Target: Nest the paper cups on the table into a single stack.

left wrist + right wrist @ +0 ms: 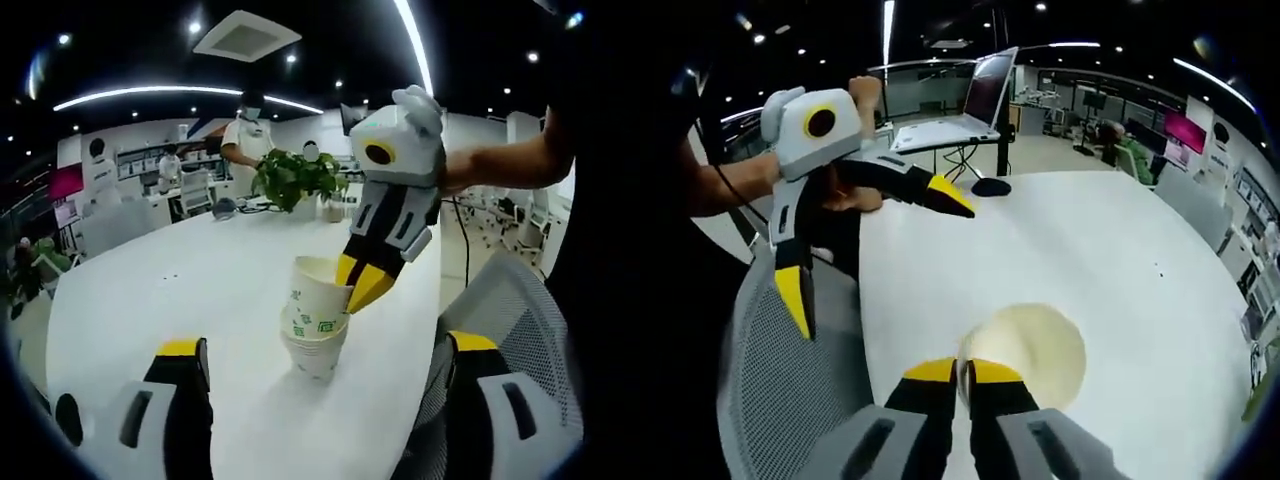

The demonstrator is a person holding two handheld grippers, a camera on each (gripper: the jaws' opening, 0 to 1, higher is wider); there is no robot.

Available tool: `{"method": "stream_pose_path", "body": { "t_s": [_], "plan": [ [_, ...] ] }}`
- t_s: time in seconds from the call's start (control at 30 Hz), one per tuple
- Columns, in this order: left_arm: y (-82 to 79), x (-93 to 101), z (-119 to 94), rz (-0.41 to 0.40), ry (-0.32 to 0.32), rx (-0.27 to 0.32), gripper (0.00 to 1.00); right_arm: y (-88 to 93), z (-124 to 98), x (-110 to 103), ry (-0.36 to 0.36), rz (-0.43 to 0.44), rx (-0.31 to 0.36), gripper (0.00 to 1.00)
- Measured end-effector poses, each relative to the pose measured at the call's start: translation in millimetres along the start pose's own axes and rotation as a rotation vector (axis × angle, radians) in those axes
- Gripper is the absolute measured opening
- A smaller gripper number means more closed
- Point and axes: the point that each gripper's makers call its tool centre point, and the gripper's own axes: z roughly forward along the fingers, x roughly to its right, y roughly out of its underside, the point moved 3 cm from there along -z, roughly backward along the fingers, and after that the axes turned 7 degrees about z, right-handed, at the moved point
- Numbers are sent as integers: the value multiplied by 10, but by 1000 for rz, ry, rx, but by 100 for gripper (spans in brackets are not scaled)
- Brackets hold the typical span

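Right gripper (962,372) pinches top cup's (1025,352) rim.

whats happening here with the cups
A person with a gripper in each hand is stacking paper cups on a white table. The right gripper is shut on the rim of the top cup, which sits tilted in the stack, not yet fully seated. The left gripper is open and holds nothing, off to the side over the table edge and a mesh chair. A plant stands at the far end of the table.
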Motion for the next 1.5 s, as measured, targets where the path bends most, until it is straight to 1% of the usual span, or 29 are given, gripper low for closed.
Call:
{"method": "stream_pose_path", "body": {
  "t_s": [0.3,0.47,0.63,0.7,0.77,0.87,0.97,1.07,1.13,1.17,1.27,1.3,1.33,1.37,1.43,1.5],
  "plan": [
    [66,25,-7,6,-2,-17,96,12,190,26,-10,20,-17,1],
    [79,33,4,6,-4,-25,96,94,313,29,-33,53,-22,3],
    [99,20,21,15,-9,-31,96,148,376,15,-43,62,-23,3],
    [106,18,30,18,-12,-36,96,142,378,22,-39,58,-10,4],
    [111,16,36,18,-14,-38,96,143,377,44,-28,63,0,7],
    [127,14,57,12,-18,-37,96,118,338,55,-19,65,40,11],
    [159,12,103,7,-21,-43,95,92,284,58,-5,52,72,17],
    [190,23,157,-1,-12,-51,95,70,227,64,9,44,98,26],
    [203,28,202,-10,-8,-51,95,32,164,96,39,32,143,33],
    [205,29,217,-13,-7,-50,95,27,141,107,49,34,155,36],
    [210,38,270,-20,-6,-40,95,-13,63,168,86,50,223,43],
    [215,47,295,-27,-3,-36,95,-30,35,185,96,72,256,46],
    [217,52,304,-28,-2,-36,94,-40,27,187,96,81,271,50],
    [228,67,329,-32,5,-36,94,-70,-6,198,89,141,330,54],
    [261,89,381,-42,19,-36,93,-84,-31,215,78,210,388,66],
    [292,101,416,-38,27,-39,91,-61,-42,246,87,236,412,76]
  ]
}}
